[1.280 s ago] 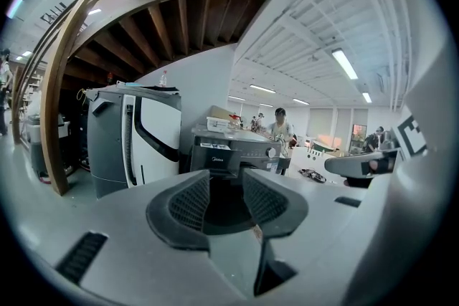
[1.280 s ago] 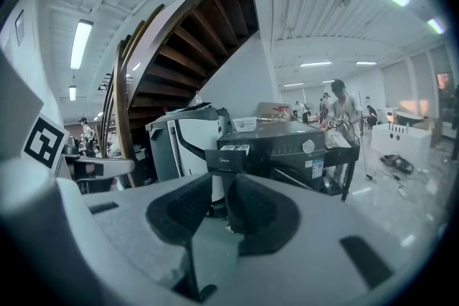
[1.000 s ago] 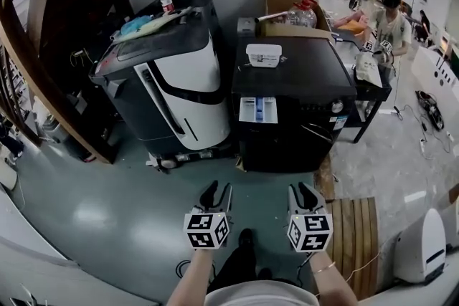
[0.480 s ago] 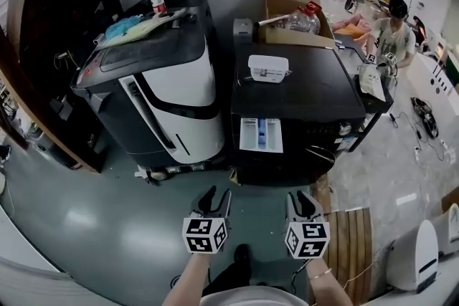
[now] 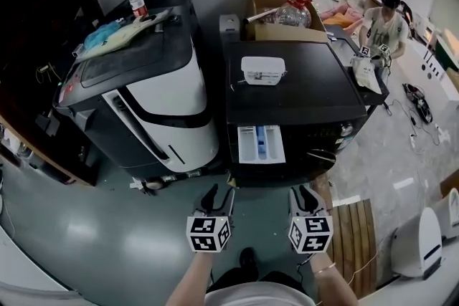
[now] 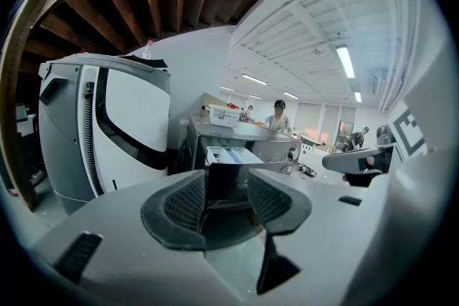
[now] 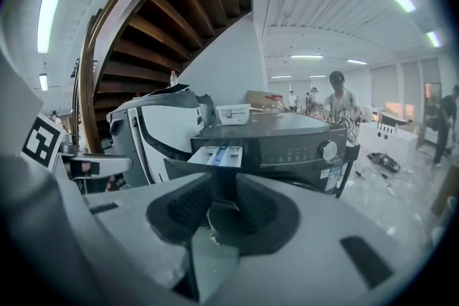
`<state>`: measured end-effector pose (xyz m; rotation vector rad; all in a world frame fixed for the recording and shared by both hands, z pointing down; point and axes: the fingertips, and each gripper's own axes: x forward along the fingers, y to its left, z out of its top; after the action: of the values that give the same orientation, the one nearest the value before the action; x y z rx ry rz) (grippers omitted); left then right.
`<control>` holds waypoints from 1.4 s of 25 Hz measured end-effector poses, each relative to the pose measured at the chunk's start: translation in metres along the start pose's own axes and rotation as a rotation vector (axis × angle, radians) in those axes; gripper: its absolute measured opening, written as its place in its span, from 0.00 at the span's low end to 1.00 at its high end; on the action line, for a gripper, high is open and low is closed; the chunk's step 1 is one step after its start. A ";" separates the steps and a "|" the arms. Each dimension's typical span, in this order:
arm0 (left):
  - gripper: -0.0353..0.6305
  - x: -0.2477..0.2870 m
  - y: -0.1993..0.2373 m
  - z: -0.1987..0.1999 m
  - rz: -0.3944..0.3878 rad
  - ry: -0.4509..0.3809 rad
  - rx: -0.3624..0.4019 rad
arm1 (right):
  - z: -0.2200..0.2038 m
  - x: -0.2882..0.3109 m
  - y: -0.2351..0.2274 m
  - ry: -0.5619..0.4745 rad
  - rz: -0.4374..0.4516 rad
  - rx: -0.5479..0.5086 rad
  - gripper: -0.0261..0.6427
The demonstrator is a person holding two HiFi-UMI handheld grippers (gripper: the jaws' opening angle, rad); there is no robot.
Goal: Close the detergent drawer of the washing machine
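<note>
The black, box-shaped front-loading washing machine [image 5: 315, 86] stands against a grey wall. Its flat matte top carries loose things, and its glossy control panel with a round silver dial faces the person. Just beside it on the left, across a narrow gap, stands a taller white-and-black appliance [image 5: 168, 93] with a smooth, curved plastic shell.

The task's thing, the white plastic detergent drawer [image 5: 261, 144] with blue inserts, sits at the upper left of the washer's front. It is pulled well out, with its open compartments facing up. Because it juts toward the person, I judge that a straight push on its front face should send it home. It looks light, rigid and smooth and seems to run on a slide, so little force is likely needed.

Both tools are held low and side by side, aimed at the washer's front and well apart from it, which suits an approach rather than contact. The left gripper [image 5: 217, 195], a black-fingered two-jaw tool with a white marker cube, lines up roughly below the drawer. Its ribbed dark pads have just been opening and stand spread, with nothing between them. The right gripper [image 5: 307, 195], of the same make, also has its jaws parted, by a narrower gap, and is empty.

A small white rectangular plastic box [image 5: 263, 70] rests on the washer's top, out of the drawer's path.
</note>
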<state>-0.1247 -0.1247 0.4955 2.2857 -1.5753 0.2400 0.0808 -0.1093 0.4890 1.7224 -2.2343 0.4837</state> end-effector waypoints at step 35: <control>0.33 0.077 0.021 -0.033 -0.008 0.114 0.015 | -0.032 0.088 -0.021 0.138 -0.007 -0.002 0.17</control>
<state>-0.1139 -0.1853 0.5553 2.2472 -1.5125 0.3743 0.0798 -0.1776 0.5559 1.6432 -2.1310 0.5797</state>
